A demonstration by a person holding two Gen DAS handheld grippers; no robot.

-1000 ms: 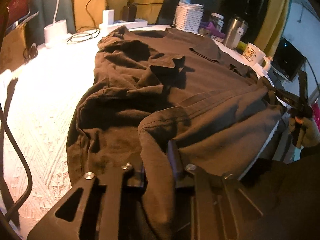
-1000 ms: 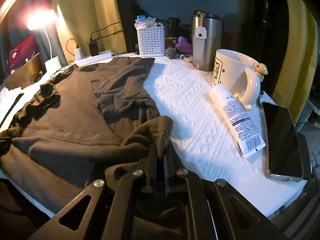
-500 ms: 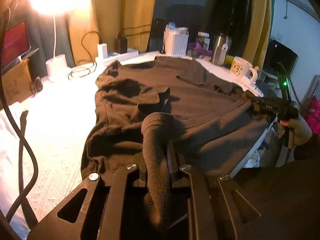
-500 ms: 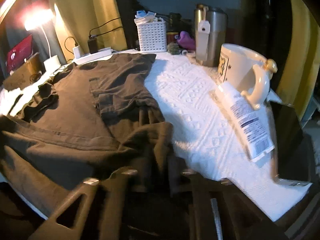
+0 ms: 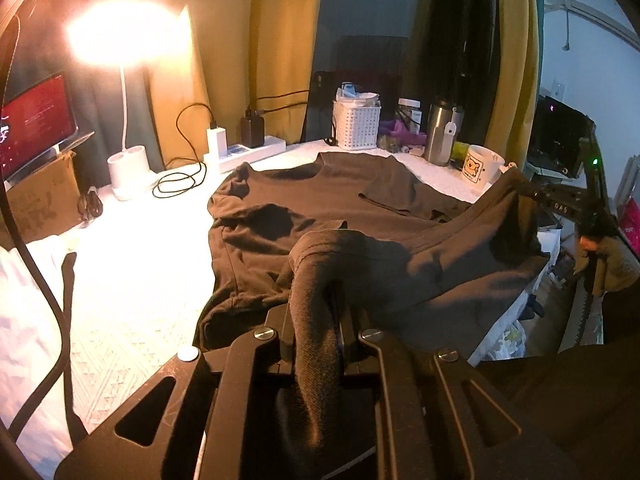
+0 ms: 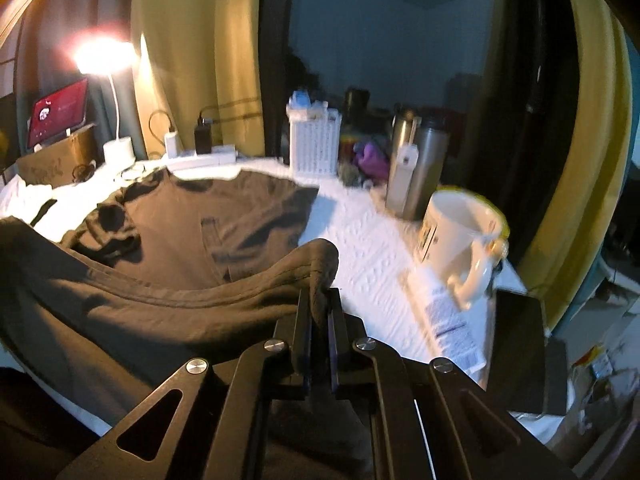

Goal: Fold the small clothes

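Hidden: the left claw's (image 5: 316, 320) fingertips are buried under a fold of the shirt (image 5: 340, 208); the right view is blurred, so print on the tube (image 6: 444, 312) and mug (image 6: 456, 232) cannot be read; the phone (image 6: 520, 344) is partly cut off by the claw frame.
Left claw: clamped on a thick roll of the shirt's near hem, which drapes over and between the fingers, lifted off the cloth (image 5: 132, 280).
Right claw: narrowed (image 6: 319, 312) to a slit, pinching the hem's other corner, which bunches above the fingertips.
Shirt: dark brown, its far half flat on the white cloth with collar toward the basket (image 5: 356, 124); its near edge hangs raised between the two claws.
Around, left to right: screen (image 5: 36, 120), box (image 5: 40, 196), lit lamp (image 5: 128, 40), coiled cable (image 5: 180, 180), power strip (image 5: 252, 152) with chargers, basket, flask (image 5: 440, 136), mug, then tube and phone at the cloth's right edge.
In the way: mug, tube and phone lie just beside the shirt's right side.
Change: a second ago the hem lay low on the table; now both claws have come up and the hem stretches in the air, the scene tilted to show more curtain (image 5: 280, 40).
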